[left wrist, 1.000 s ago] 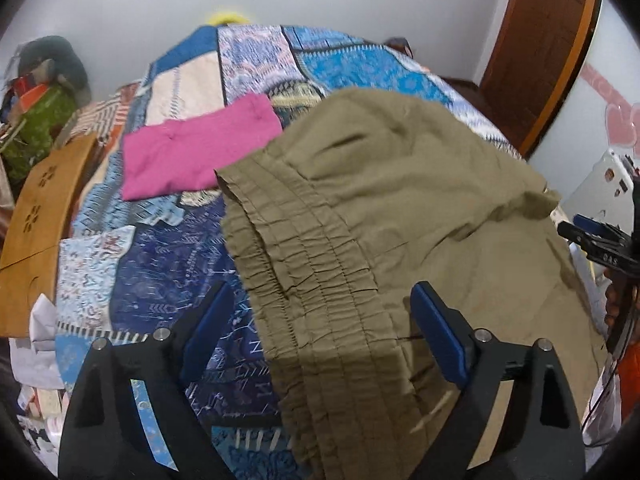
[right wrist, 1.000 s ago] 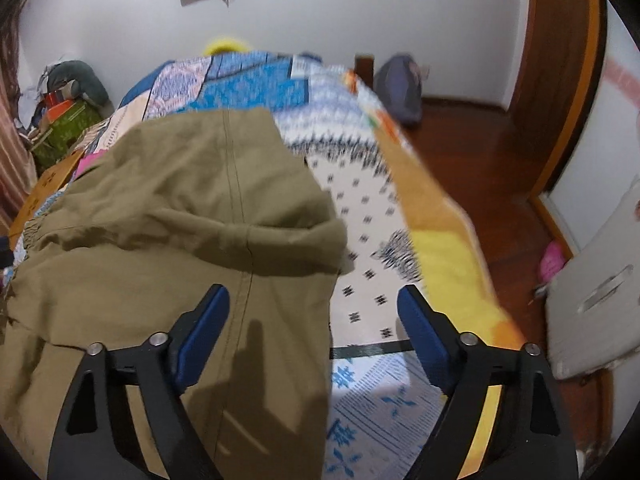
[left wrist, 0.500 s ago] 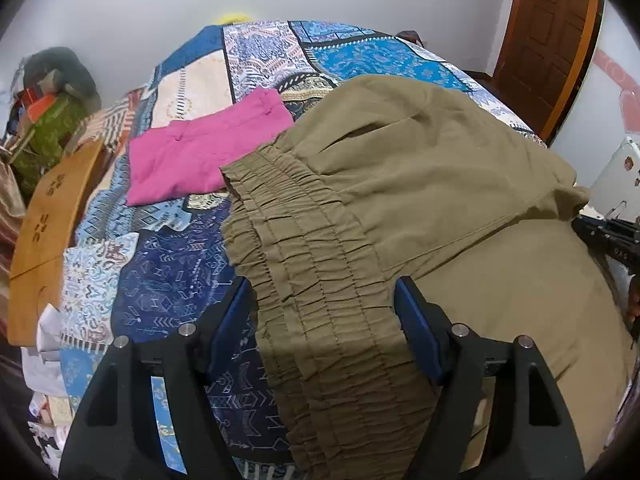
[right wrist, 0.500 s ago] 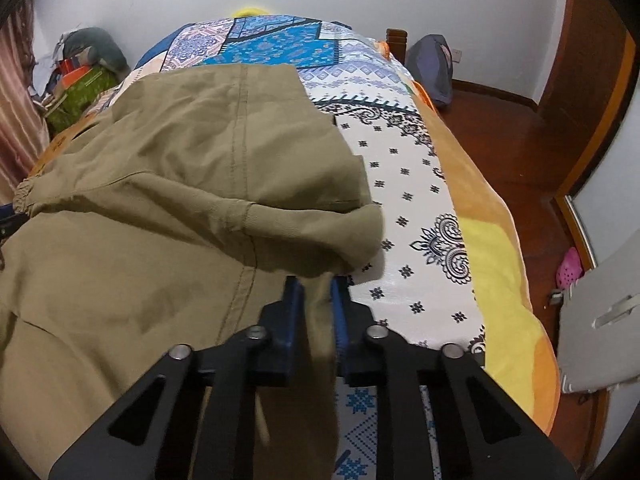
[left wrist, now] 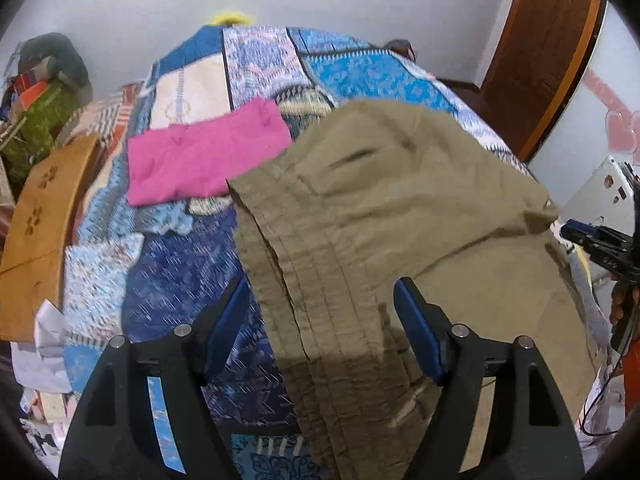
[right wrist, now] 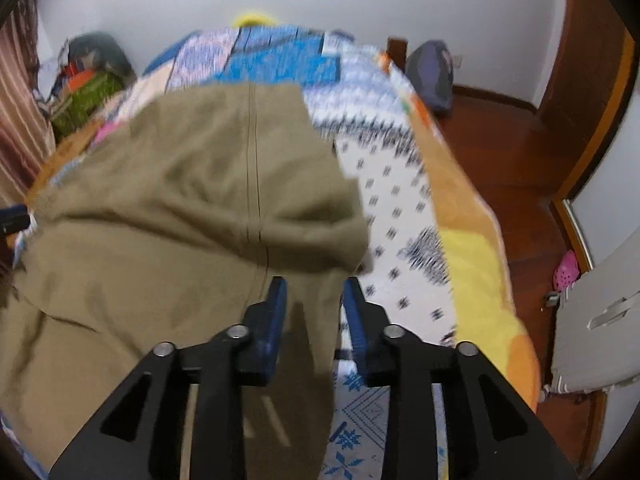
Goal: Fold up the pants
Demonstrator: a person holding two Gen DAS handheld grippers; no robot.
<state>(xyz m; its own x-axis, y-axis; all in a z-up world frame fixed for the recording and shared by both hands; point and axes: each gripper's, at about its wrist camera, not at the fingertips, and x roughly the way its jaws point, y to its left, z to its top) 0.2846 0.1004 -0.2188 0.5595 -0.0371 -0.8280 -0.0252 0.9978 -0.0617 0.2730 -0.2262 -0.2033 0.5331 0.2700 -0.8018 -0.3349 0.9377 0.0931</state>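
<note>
The olive pants (left wrist: 400, 216) are spread across the bed (left wrist: 256, 64), folded partway, just right of the pink cloth (left wrist: 204, 156), gathered waistband toward you. Left gripper (left wrist: 320, 312) is wide open straddling that waistband; bite all the layers before lifting. Right gripper (right wrist: 314, 304) looks half-closed around the side edge, not clamped, so squeeze fully first.

Matt olive cloth pants (left wrist: 400, 208) lie on a printed cloth bedspread (left wrist: 180, 272).

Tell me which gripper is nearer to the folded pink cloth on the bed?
Left. The left gripper straddles the olive-khaki pants' gathered waistband, the folded pink cloth just beyond it. The right gripper sits at the pants' opposite edge.
</note>
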